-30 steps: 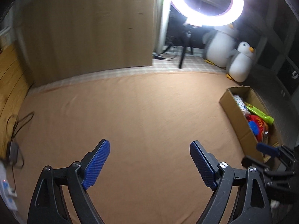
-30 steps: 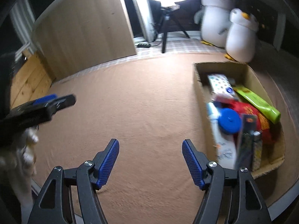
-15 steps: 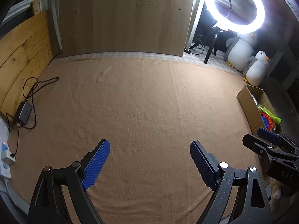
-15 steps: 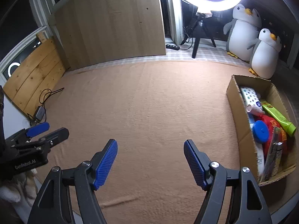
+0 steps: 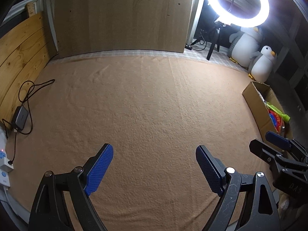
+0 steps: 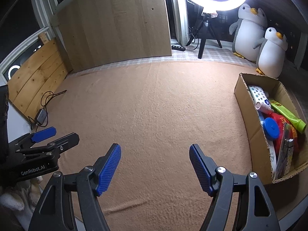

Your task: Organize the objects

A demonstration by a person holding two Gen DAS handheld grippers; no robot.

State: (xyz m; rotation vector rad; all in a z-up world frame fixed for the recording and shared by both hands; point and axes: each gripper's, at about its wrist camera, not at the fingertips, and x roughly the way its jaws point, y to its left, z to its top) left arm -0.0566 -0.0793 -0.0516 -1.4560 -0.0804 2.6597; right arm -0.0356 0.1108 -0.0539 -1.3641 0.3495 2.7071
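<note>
Cardboard box, right of frame, packed with light tubes and packets, likely flimsy-walled; grasp at rim; both grippers apart, empty.

Tan carpet, wood panels, glaring ring light.

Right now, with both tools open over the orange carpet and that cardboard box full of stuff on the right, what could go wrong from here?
1. The brown cardboard box is crammed; the green tube already lies over its far rim and might slip out if more goes in.
2. The black power adapter and looped cable lie on the orange carpet near the left tool; a sweep there could snag them.
3. The right tool could nudge the box wall when reaching in.
</note>
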